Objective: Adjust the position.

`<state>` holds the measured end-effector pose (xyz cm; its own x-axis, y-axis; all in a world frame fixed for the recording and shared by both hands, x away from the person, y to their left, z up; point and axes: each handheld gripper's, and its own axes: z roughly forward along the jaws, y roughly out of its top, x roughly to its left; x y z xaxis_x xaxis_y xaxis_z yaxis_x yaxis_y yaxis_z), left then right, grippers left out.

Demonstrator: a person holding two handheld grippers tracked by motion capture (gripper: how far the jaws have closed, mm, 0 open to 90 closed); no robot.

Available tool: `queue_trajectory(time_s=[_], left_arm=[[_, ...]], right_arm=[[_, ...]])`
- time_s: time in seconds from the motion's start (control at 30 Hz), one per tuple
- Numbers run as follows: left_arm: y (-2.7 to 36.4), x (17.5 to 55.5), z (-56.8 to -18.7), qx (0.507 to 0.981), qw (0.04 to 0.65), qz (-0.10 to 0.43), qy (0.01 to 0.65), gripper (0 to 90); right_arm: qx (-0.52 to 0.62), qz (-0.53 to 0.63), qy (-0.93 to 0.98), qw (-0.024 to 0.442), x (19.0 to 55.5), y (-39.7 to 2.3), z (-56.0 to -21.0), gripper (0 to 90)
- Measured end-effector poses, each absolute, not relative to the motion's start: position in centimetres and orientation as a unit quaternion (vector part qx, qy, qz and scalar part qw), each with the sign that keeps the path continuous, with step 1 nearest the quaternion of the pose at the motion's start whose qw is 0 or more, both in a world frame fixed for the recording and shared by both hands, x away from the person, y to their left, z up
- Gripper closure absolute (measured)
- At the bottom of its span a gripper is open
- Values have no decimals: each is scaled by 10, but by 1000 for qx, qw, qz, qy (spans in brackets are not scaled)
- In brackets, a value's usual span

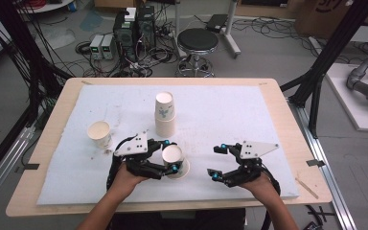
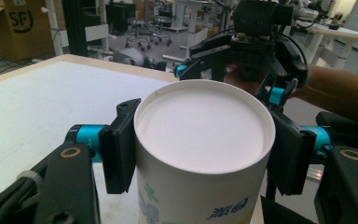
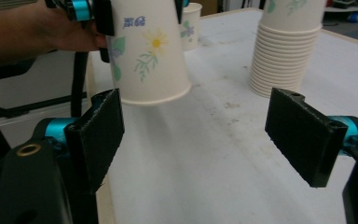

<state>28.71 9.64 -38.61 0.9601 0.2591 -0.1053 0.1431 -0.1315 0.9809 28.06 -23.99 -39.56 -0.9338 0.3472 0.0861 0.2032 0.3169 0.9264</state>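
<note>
White tabletop point(image 1: 230, 103) w/ a cup stack point(image 1: 165, 115) in the middle. Left hand-held gripper point(image 1: 168, 155) pinches an upside-down paper cup point(image 1: 175, 160), lifted near the front edge. Right hand-held gripper point(image 1: 216, 161) is spread wide, nothing in it.

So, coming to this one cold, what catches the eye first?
The upside-down paper cup clamped base-up in the left gripper, lifted clear of the white mat near its front edge. Behind it, mid-mat, stands an inverted stack of cups, with a single upright cup off to the left. The right gripper hangs open beside the held cup, holding nothing.
</note>
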Motion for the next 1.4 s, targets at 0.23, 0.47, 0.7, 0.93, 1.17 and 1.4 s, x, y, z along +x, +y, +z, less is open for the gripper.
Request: queue_trajectory(time_s=[0.23, 0.47, 0.7, 0.93, 1.17, 1.4], left_arm=[[85, 289, -378, 755, 644, 36, 118, 354], [73, 289, -376, 760, 642, 22, 102, 354], [65, 290, -377, 762, 640, 13, 97, 355], [60, 288, -377, 760, 643, 5, 91, 355], [57, 287, -377, 756, 648, -3, 89, 355], [56, 287, -377, 753, 652, -9, 87, 357]], right_arm=[[141, 561, 814, 46, 283, -222, -392, 201], [125, 563, 817, 28, 284, -209, -396, 202], [115, 561, 820, 16, 282, -204, -401, 202], [111, 560, 821, 11, 281, -201, -403, 202], [107, 558, 823, 0, 281, -197, -406, 207], [99, 561, 822, -3, 281, -196, -407, 263]])
